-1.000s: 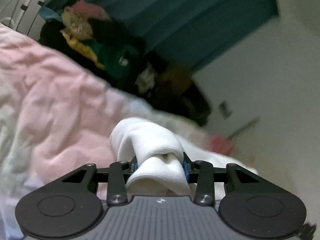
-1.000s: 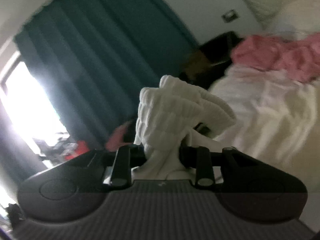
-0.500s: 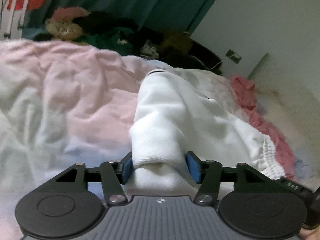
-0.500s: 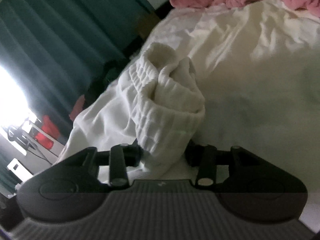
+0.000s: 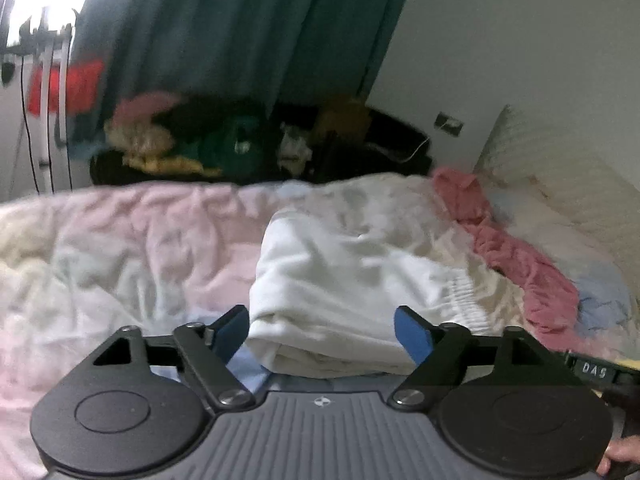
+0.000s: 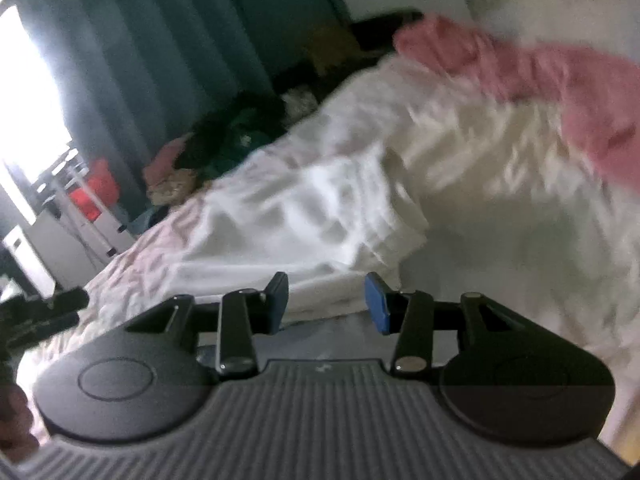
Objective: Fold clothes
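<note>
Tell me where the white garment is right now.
The white garment lies folded on the bed's pastel quilt, just ahead of the open left gripper in the left wrist view, with the pink garment to its right.

The folded white garment (image 5: 344, 280) lies directly ahead on the bed (image 5: 120, 248), with open quilt to its left. A pink garment (image 5: 516, 252) and pillow (image 5: 560, 176) crowd the right; beyond the bed's far edge, a seemingly heaped clothes pile (image 5: 224, 140) stands before the curtain (image 5: 240, 28).

Teal curtain (image 5: 240, 32), white wall (image 5: 520, 40), bright window (image 6: 24, 92).
</note>
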The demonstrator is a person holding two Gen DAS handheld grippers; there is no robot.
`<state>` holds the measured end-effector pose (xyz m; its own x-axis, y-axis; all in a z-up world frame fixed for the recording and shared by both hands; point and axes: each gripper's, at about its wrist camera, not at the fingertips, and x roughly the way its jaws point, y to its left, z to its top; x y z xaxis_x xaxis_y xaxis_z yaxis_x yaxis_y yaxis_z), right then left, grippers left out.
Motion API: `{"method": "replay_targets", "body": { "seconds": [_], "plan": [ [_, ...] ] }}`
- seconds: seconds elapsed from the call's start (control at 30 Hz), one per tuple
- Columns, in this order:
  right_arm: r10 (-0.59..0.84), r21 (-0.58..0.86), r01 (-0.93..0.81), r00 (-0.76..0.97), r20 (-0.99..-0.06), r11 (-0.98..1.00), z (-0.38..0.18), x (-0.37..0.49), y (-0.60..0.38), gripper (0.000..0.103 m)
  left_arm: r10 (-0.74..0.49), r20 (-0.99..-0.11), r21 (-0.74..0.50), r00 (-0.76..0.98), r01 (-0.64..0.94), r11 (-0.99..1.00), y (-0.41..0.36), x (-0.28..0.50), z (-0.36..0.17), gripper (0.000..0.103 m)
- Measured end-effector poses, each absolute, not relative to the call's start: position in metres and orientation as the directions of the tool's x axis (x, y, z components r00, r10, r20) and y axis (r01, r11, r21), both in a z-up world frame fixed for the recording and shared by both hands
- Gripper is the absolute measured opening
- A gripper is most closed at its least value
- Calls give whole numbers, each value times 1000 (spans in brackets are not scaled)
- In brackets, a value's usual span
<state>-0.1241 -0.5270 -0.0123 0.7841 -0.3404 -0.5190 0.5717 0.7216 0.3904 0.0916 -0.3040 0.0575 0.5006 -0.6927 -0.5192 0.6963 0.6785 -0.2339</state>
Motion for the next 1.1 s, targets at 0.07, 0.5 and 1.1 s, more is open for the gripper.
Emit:
{"method": "replay_targets", "body": {
  "seconds": [0.07, 0.5, 1.1],
  "plan": [
    [-349, 371, 546, 805, -479, 751, 11, -137, -511, 69, -696, -487, -213, 528, 701, 681, -290, 70, 77, 97],
    [-385, 262, 468, 869, -311, 844, 70, -203, -417, 103, -677, -324, -69, 661, 697, 713, -210, -52, 131, 103],
    [-409, 203, 462, 876, -254, 863, 21, -198, -369, 103, -629, -301, -65, 717, 643, 763, -176, -69, 84, 103]
  ]
}}
